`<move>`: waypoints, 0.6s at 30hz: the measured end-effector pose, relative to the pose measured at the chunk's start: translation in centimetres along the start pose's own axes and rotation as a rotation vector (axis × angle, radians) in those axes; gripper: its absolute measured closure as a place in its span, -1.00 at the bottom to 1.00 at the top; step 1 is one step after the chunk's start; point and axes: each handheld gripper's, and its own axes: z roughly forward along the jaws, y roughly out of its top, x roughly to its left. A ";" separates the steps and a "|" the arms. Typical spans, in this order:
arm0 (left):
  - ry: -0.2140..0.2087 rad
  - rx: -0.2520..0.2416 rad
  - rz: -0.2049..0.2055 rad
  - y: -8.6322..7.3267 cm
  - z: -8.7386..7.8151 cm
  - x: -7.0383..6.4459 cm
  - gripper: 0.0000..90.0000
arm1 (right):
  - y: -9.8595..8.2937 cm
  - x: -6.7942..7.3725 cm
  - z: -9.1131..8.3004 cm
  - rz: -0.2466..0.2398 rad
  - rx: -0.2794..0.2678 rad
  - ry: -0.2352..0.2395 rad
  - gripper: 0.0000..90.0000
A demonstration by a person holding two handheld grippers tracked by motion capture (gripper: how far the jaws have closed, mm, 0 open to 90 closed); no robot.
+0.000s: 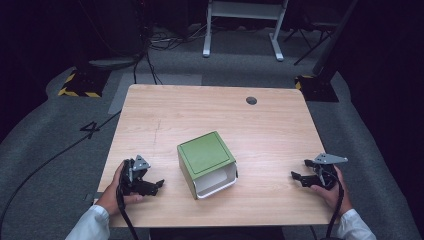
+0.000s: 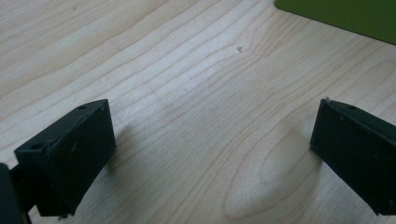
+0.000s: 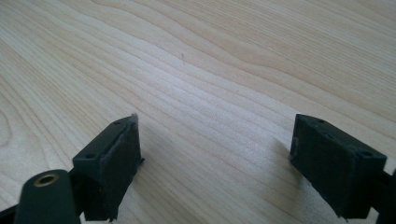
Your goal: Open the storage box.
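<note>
Both tongs rest low on the light wood-grain worktop (image 1: 210,107), one at each near corner, each held in a hand with a white sleeve behind it. Left tongs (image 1: 159,183): jaws spread wide apart, nothing between them; in the left gripper view (image 2: 212,154) bare wood grain runs through the gap, and the black pads (image 2: 70,154) sit just above or on the surface, contact not resolvable. Right tongs (image 1: 295,175): jaws likewise parted and empty; the right gripper view (image 3: 215,158) shows bare worktop between the two black pads (image 3: 341,163). The green box (image 1: 206,163) lies between the two tongs, near the front half of the worktop. It is close to the left tongs, just beyond their tips and to their right, and clearly farther from the right tongs, which point toward it across bare wood. Neither tongs touches it. The box lies tipped on its side: a flat green panel faces up and its open white interior faces the near edge of the worktop, turned a little toward the right tongs. A corner of its green wall (image 2: 345,16) appears at the upper right of the left gripper view, ahead of the right-hand jaw. A small dark round grommet (image 1: 251,100) sits in the worktop near the far edge, well apart from both tongs and from the box. A black cable trails from each tongs off the near edge.
</note>
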 end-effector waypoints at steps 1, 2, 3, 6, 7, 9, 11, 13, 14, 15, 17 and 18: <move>-0.013 0.003 0.005 0.1 0.1 0.0 -0.99 | 0.0 0.0 0.0 -0.001 0.001 0.000 -0.64; -0.017 0.002 0.010 0.1 0.1 0.0 -0.99 | 0.0 0.0 0.0 0.000 0.001 0.000 -0.64; -0.017 0.003 0.014 0.1 0.1 0.0 -0.99 | 0.0 0.0 0.0 0.000 0.002 0.001 -0.64; -0.037 0.002 0.028 0.1 0.1 -0.1 -0.99 | 0.0 0.0 0.0 -0.002 0.002 0.002 -0.64; -0.040 0.004 0.022 0.2 0.2 -0.1 -1.00 | 0.1 0.0 0.1 -0.005 0.002 0.005 -0.64; -0.042 0.003 0.026 0.2 0.2 -0.1 -1.00 | 0.1 0.1 0.1 -0.009 0.000 0.009 -0.62; -0.040 0.003 0.024 0.2 0.2 -0.1 -1.00 | 0.1 0.2 0.0 -0.020 -0.003 0.014 -0.60; -0.043 0.002 0.020 0.2 0.2 -0.1 -1.00 | 0.2 0.4 0.0 -0.029 -0.006 0.016 -0.60; -0.043 0.002 0.020 0.2 0.2 -0.1 -1.00 | 0.2 0.4 0.0 -0.029 -0.006 0.016 -0.60; -0.043 0.002 0.019 0.2 0.2 -0.1 -1.00 | 0.5 0.5 -0.2 -0.030 -0.023 0.031 -0.60; -0.041 0.003 0.022 0.2 0.2 -0.1 -1.00 | 1.4 1.2 -0.6 -0.033 -0.064 0.078 -0.59; -0.041 0.003 0.021 0.2 0.2 -0.1 -1.00 | 1.8 1.5 -0.6 -0.048 -0.066 0.084 -0.59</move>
